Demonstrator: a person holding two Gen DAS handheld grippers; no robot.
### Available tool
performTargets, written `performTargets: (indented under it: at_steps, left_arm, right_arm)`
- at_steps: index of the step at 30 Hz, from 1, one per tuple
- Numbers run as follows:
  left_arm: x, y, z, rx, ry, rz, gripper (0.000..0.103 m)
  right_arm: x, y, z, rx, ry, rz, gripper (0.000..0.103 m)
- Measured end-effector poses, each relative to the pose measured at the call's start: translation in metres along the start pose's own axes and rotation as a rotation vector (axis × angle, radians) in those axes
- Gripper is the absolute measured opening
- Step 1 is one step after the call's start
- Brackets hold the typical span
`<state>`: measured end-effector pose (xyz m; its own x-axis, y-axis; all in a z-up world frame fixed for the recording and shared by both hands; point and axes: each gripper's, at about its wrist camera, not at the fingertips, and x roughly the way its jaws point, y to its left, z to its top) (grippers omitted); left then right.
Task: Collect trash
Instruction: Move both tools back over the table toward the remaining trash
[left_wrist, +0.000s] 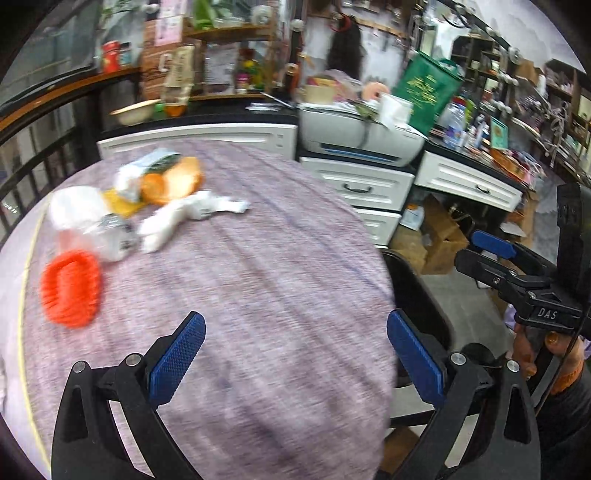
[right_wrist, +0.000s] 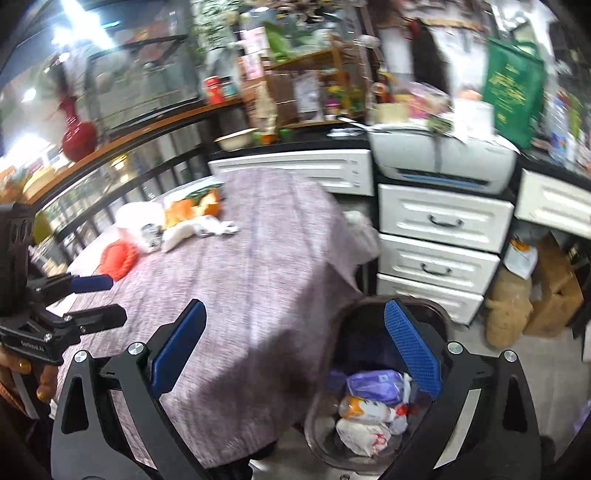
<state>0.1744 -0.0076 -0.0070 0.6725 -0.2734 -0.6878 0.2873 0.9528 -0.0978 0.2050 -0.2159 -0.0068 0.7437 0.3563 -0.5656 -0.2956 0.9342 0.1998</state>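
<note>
Across both wrist views a table (left_wrist: 258, 258) draped in a mauve woven cloth fills most of the frame, with white drawer units (right_wrist: 439, 225) and a grey printer (left_wrist: 362, 136) behind it and a cluttered dark counter beyond. Just off the table's right edge, on the floor, stands a dark trash bin (right_wrist: 436, 306); the right wrist view looks down into it and shows 3 or so discarded things inside: a purple packet (right_wrist: 373, 384), a small bottle with an orange label (right_wrist: 364, 408) and crumpled white paper (right_wrist: 360, 435).

On the far left part of the cloth lies the remaining trash, gathered in 1 loose cluster: an orange plastic basket (left_wrist: 70, 288) nearest the table's near edge, a clear and white plastic bag (left_wrist: 85, 218) touching it from behind, orange wrappers (left_wrist: 170, 181) farther back, and a twisted white tissue (left_wrist: 184, 216) to their right. Motion blur hides finer detail.

Both grippers hang above the near end of the table, well apart from the cluster. The left gripper (left_wrist: 295, 354) has its 2 blue pads spread wide with nothing between them. The right gripper (right_wrist: 295, 350) is likewise released and empty, its right pad over the bin's mouth.
</note>
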Motion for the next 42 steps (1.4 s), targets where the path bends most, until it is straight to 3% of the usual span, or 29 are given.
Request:
performTargets:
  at_steps: [11, 24, 31, 34, 38, 41, 42]
  left_arm:
    - [-0.027, 0.094, -0.024, -0.142, -0.014, 0.132, 0.097]
    - [-0.027, 0.178, -0.03, -0.24, 0.023, 0.228, 0.097]
    - [0.0, 0.195, -0.013, -0.238, 0.073, 0.215, 0.097]
    - [0.014, 0.203, -0.004, -0.274, 0.099, 0.169, 0.097]
    - [0.029, 0.207, 0.003, -0.277, 0.115, 0.198, 0.097]
    - [0.034, 0.208, 0.003, -0.26, 0.121, 0.224, 0.089]
    - [0.034, 0.208, 0.003, -0.26, 0.123, 0.222, 0.082]
  right_arm:
    - [0.038, 0.065, 0.026, -0.099, 0.037, 0.153, 0.096]
    - [0.108, 0.093, 0.051, -0.139, 0.149, 0.178, 0.096]
    - [0.126, 0.105, 0.06, -0.199, 0.172, 0.175, 0.096]
    - [0.133, 0.11, 0.063, -0.22, 0.185, 0.183, 0.096]
    - [0.145, 0.119, 0.066, -0.251, 0.201, 0.196, 0.096]
    - [0.159, 0.124, 0.073, -0.278, 0.214, 0.197, 0.096]
    - [0.163, 0.125, 0.075, -0.288, 0.22, 0.202, 0.096]
